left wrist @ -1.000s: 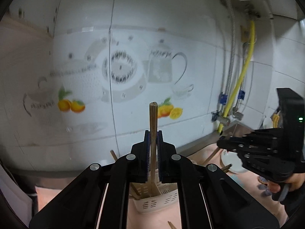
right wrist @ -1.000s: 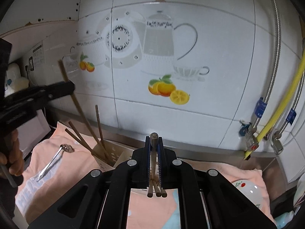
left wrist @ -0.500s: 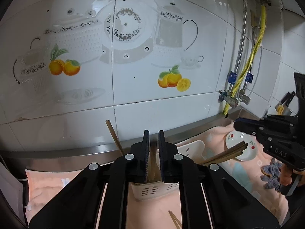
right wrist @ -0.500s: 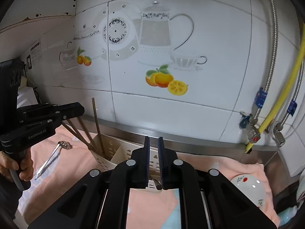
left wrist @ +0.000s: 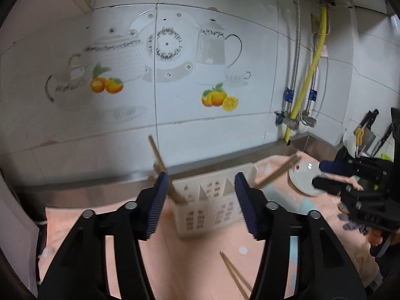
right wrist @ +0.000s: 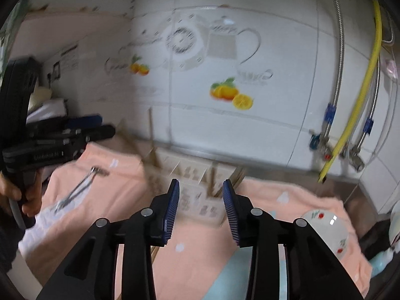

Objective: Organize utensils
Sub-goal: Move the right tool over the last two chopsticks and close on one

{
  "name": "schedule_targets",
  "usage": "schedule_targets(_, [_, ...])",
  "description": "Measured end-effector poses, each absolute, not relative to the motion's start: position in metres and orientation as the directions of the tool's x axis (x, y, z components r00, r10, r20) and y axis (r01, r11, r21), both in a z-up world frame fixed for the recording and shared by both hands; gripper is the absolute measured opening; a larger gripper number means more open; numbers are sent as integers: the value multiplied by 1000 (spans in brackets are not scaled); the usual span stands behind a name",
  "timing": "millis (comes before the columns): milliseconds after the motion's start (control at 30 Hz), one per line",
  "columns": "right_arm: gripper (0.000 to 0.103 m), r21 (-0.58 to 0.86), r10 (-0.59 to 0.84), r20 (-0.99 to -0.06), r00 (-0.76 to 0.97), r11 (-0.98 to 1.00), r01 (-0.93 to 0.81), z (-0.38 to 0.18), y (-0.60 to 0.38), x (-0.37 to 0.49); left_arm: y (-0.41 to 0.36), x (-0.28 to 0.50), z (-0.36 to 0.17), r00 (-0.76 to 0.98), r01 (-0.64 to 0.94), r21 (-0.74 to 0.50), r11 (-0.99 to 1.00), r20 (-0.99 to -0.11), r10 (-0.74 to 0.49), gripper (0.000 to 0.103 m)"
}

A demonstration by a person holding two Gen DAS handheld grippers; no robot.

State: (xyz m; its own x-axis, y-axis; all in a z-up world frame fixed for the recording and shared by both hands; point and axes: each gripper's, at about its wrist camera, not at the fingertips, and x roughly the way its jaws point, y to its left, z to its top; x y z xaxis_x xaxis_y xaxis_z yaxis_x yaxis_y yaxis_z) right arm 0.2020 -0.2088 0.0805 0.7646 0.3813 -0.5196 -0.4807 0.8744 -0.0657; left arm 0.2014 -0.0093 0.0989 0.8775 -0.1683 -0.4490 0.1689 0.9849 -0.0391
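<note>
A slotted utensil basket [left wrist: 212, 205] stands on a cloth [left wrist: 190, 262] before the tiled wall [left wrist: 200, 125], chopsticks [left wrist: 160, 165] leaning inside; two loose chopsticks [left wrist: 235, 277] lie in front, a bowl [left wrist: 303, 178] to its right.

No text, label or number can be read: the white lettering on the side of the left gripper [right wrist: 52, 145] is blurred past reading, and so are the dark printed notices on the far left wall [right wrist: 67, 57].
</note>
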Motion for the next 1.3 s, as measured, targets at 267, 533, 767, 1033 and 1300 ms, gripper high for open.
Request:
schedule_targets(267, [35, -76, 371, -593, 714, 858, -509, 11, -193, 144, 2, 153, 57, 862, 116, -50, 992, -491, -125, 72])
schedule_targets(533, [35, 18, 388, -662, 642, 864, -503, -47, -187, 106, 13, 121, 28, 855, 59, -67, 996, -512, -85, 80])
schedule_targets(767, [29, 81, 396, -705, 589, 869, -488, -80, -182, 95, 13, 101, 11, 855, 23, -30, 999, -518, -36, 87])
schedule_targets(1033, [17, 137, 411, -735, 539, 869, -476, -102, -172, 91, 21, 87, -11, 834, -20, -62, 998, -551, -18, 88])
schedule_targets(1300, [13, 155, 401, -757, 516, 877, -455, -114, -167, 95, 27, 75, -26, 818, -41, -85, 996, -575, -15, 88])
